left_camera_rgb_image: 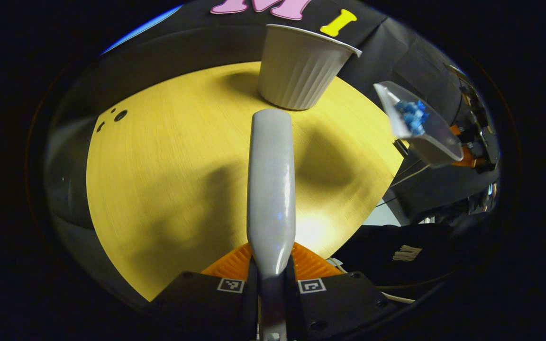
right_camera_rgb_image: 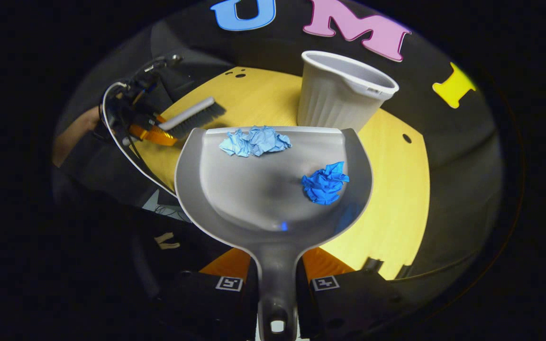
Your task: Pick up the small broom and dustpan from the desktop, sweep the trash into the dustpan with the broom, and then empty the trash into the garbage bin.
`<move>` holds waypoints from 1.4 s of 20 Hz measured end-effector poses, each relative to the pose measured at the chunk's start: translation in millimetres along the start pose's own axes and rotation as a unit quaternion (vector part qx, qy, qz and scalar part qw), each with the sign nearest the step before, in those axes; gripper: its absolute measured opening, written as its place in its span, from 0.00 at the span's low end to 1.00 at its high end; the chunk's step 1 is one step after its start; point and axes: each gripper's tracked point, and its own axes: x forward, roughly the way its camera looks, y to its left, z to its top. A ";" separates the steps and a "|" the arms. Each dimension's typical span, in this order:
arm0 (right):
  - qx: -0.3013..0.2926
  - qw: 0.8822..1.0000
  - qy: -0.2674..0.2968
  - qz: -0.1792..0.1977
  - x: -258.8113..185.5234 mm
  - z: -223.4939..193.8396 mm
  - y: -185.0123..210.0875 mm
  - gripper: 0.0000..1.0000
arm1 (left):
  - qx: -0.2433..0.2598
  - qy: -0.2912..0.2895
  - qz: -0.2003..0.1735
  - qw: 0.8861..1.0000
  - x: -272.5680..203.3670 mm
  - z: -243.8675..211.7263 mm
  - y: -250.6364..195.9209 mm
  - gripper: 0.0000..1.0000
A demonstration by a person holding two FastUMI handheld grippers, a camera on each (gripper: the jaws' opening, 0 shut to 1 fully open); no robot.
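Grey plastic sits nearest in both views. In the left gripper view my left gripper [left_camera_rgb_image: 271,279] has both fingers clamped on the handle of the one small broom [left_camera_rgb_image: 271,189], whose smooth back runs straight ahead above the yellow wood desktop [left_camera_rgb_image: 159,180]. In the right gripper view my right gripper [right_camera_rgb_image: 277,284] is closed the same way on the handle of the single dustpan [right_camera_rgb_image: 254,194], held raised above the desktop.

I count two wads of trash in the pan: a dark blue wad [right_camera_rgb_image: 324,183] toward its right wall and a pale blue wad [right_camera_rgb_image: 255,141] at the front lip.

Just beyond that lip stands one garbage bin [right_camera_rgb_image: 337,97], white, ribbed, upright on the desktop. The left gripper view shows it past the broom's tip, near the far edge.

Farther off, each view shows the other tool, dustpan at right, broom's dark bristles at left. Small dark holes dot the desktop's far side.
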 end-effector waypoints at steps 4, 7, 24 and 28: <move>0.008 1.000 -0.017 0.005 -60.2 39.9 -12.1 0.38 | -0.034 -0.008 0.000 0.999 1.4 -16.8 22.4 0.27; -0.001 1.000 -0.017 0.005 -74.1 69.6 -23.2 0.38 | -0.088 -0.015 0.001 0.996 7.2 -18.5 42.1 0.29; -0.032 0.984 -0.073 -0.158 25.6 227.6 -191.2 0.38 | -0.259 -0.071 0.082 0.960 -29.1 -68.5 97.1 0.27; -0.078 0.971 -0.063 -0.218 45.2 226.3 -216.9 0.38 | -0.270 -0.069 0.095 0.956 -33.7 -72.0 102.1 0.27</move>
